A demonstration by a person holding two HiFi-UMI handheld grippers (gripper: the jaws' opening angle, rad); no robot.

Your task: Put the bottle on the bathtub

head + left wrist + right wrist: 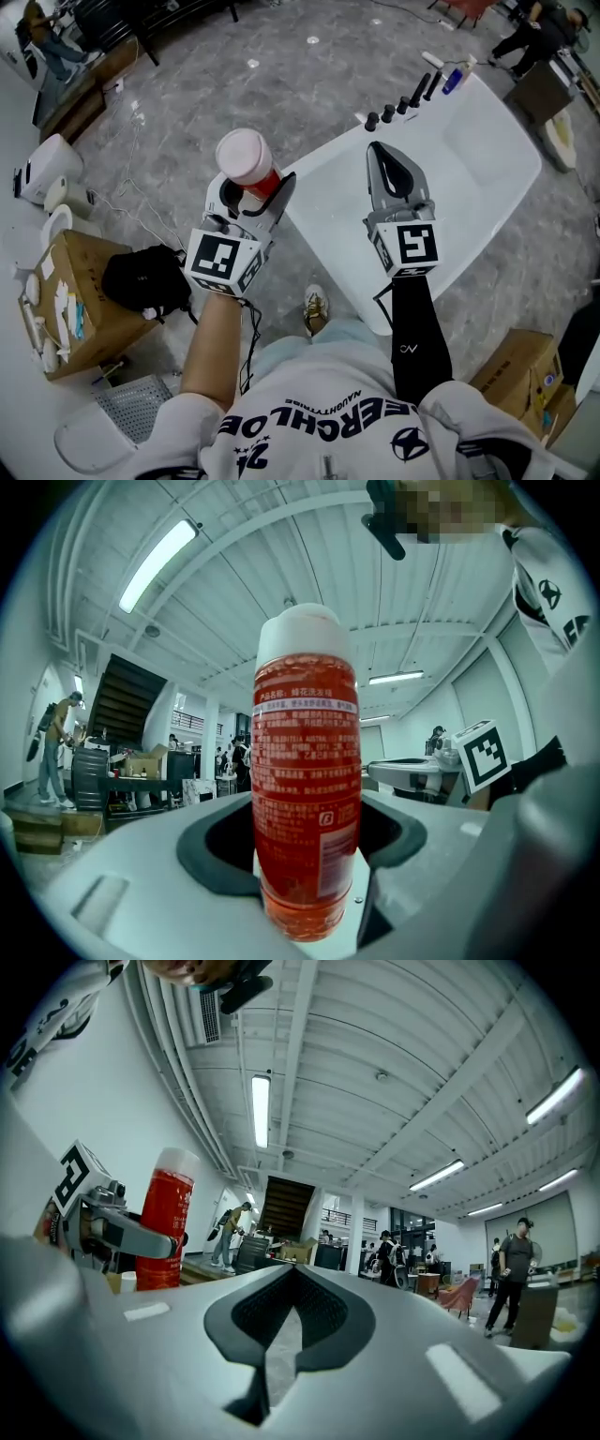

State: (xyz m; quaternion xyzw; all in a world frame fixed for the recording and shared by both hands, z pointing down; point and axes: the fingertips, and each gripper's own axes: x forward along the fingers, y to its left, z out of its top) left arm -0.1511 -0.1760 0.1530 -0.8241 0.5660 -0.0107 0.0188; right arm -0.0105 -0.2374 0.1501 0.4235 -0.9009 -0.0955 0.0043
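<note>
Carry step: left claw clamped on upright red plastic bottle with white cap, held over grey floor just beside white oval bathtub; right claw closed together, empty; next, probably, bring bottle over tub rim, lower upright, release.

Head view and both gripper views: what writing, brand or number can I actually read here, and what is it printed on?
"ERCHLOE": large letters on the person's white T-shirt, cut off at the start.
"NAUGHTYTRIBE": small print just above that, as best it reads.
"CV": small mark on the black sleeve, uncertain.
Label on the red bottle: dense white print, too small to read.
</note>
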